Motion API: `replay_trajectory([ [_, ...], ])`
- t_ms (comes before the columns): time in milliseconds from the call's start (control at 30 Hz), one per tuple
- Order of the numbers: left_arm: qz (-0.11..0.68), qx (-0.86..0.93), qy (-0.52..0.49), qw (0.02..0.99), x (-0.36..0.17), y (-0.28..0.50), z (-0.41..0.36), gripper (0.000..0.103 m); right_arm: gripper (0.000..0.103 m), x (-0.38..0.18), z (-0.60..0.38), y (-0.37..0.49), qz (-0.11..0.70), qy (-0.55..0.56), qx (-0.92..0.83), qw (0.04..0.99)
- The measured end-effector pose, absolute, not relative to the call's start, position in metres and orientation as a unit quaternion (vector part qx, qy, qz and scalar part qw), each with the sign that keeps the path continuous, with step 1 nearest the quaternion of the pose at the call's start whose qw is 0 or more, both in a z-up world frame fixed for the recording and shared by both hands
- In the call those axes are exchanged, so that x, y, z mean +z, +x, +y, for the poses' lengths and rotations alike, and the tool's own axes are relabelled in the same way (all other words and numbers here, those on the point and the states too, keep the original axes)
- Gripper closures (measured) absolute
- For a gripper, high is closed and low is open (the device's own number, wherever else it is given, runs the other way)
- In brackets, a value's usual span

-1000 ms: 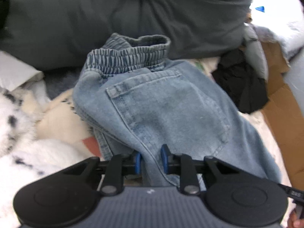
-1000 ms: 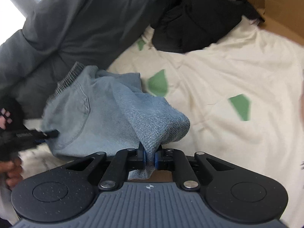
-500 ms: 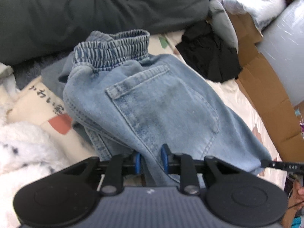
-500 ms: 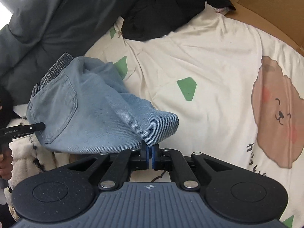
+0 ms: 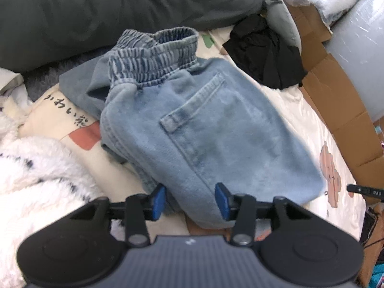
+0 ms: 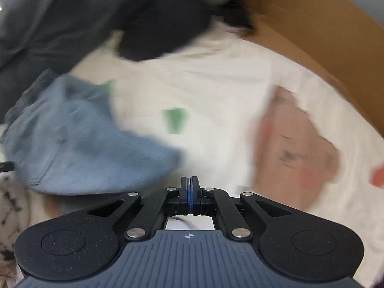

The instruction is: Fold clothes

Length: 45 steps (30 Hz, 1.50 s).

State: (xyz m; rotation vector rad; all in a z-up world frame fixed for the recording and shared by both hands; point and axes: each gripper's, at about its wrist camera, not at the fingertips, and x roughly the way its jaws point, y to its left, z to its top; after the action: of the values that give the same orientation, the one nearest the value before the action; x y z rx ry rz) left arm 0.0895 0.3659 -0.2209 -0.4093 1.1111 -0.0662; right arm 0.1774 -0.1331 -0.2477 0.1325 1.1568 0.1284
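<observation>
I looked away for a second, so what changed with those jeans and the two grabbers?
Both let go. The left hand-held gripper opened its fingers, which now straddle the hem of the folded jeans instead of pinching it. The right hand-held gripper pulled off the denim and is shut on nothing, clear of the cloth. The jeans lie folded on the cartoon bedsheet; the black garment and dark pillow look unmoved.

Folded light-blue jeans (image 5: 211,129) lie pocket-up on bedding.
</observation>
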Motion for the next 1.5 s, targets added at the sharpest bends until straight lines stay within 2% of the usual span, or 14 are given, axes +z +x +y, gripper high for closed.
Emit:
replay_trajectory([
  [133, 0.534, -0.028, -0.196, 0.822, -0.229, 0.091, 0.365, 0.053, 0.103, -0.243, -0.181, 0.167, 0.541, 0.09, 0.025, 0.836],
  [267, 0.539, -0.039, -0.208, 0.815, -0.238, 0.097, 0.362, 0.039, 0.103, -0.246, -0.189, 0.158, 0.539, 0.11, 0.047, 0.834],
  [433, 0.538, -0.051, -0.213, 0.814, -0.245, 0.099, 0.358, 0.039, 0.102, -0.252, -0.167, 0.158, 0.543, 0.104, 0.083, 0.829],
  [500, 0.534, -0.054, -0.217, 0.816, -0.245, 0.101, 0.357, 0.043, 0.099, -0.257, -0.156, 0.158, 0.547, 0.104, 0.099, 0.824],
  [533, 0.53, -0.056, -0.217, 0.818, -0.243, 0.103, 0.357, 0.052, 0.091, -0.26, -0.151, 0.158, 0.55, 0.105, 0.106, 0.822],
  [567, 0.53, -0.057, -0.215, 0.818, -0.242, 0.105, 0.358, 0.069, 0.086, -0.263, -0.145, 0.158, 0.553, 0.105, 0.113, 0.819],
  [633, 0.528, -0.06, -0.212, 0.82, -0.238, 0.109, 0.36, 0.085, 0.062, -0.268, -0.133, 0.158, 0.555, 0.097, 0.126, 0.817],
  [733, 0.511, -0.076, -0.225, 0.826, -0.225, 0.119, 0.363, 0.093, 0.058, -0.272, -0.107, 0.157, 0.558, 0.083, 0.155, 0.811],
  [967, 0.448, -0.13, -0.224, 0.856, -0.183, 0.149, 0.353, 0.097, 0.056, -0.282, -0.047, 0.156, 0.559, 0.095, 0.193, 0.801],
  [1033, 0.441, -0.139, -0.221, 0.859, -0.178, 0.161, 0.35, 0.097, 0.051, -0.284, -0.034, 0.157, 0.554, 0.099, 0.195, 0.803],
  [1233, 0.421, -0.158, -0.217, 0.866, -0.167, 0.192, 0.345, 0.097, 0.042, -0.3, 0.005, 0.146, 0.546, 0.126, 0.181, 0.808],
  [1500, 0.411, -0.172, -0.222, 0.867, -0.155, 0.233, 0.342, 0.097, 0.039, -0.321, 0.054, 0.134, 0.527, 0.149, 0.153, 0.823],
])
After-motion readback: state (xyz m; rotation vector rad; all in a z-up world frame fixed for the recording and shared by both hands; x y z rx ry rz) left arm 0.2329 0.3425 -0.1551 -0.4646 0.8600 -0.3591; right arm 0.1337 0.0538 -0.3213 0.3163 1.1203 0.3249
